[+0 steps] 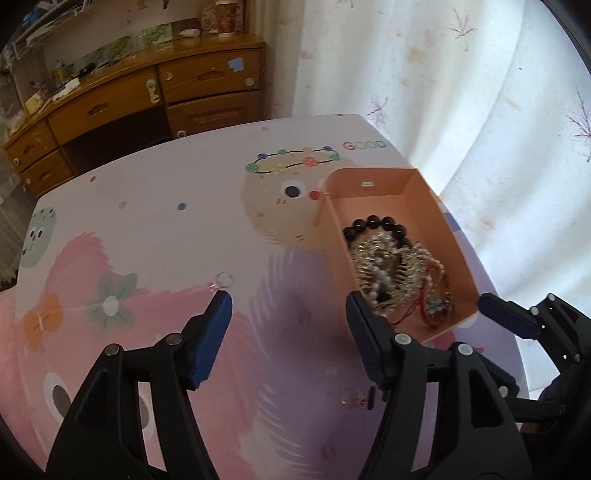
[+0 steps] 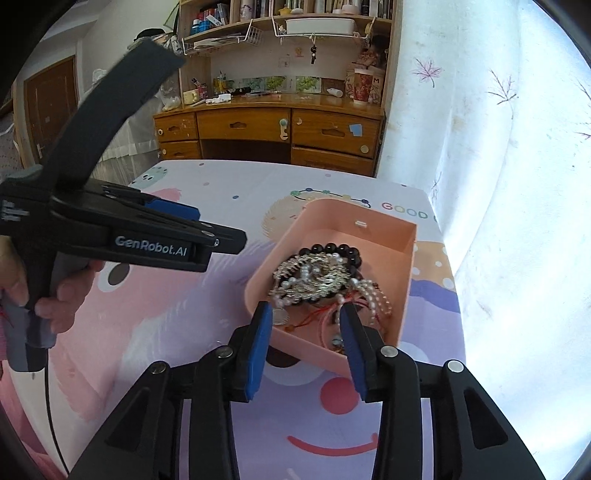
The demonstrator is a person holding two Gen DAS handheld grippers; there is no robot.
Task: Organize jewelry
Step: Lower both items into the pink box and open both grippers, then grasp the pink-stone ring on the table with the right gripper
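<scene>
Cartoon-print table (image 2: 155,332) before a wooden desk (image 2: 269,129); both tools (image 1: 288,306) (image 2: 306,314) half-open, empty.

Wooden desk (image 2: 266,129) with drawers, cluttered shelves (image 2: 288,22), bright floral curtain (image 2: 498,147)

Your right gripper (image 2: 304,325) hangs with jaws apart over the near end of the pink box (image 2: 402,258); beads and chains (image 2: 317,277) lie heaped inside; your left gripper (image 2: 221,232) hovers above the worktop (image 2: 166,314).
</scene>
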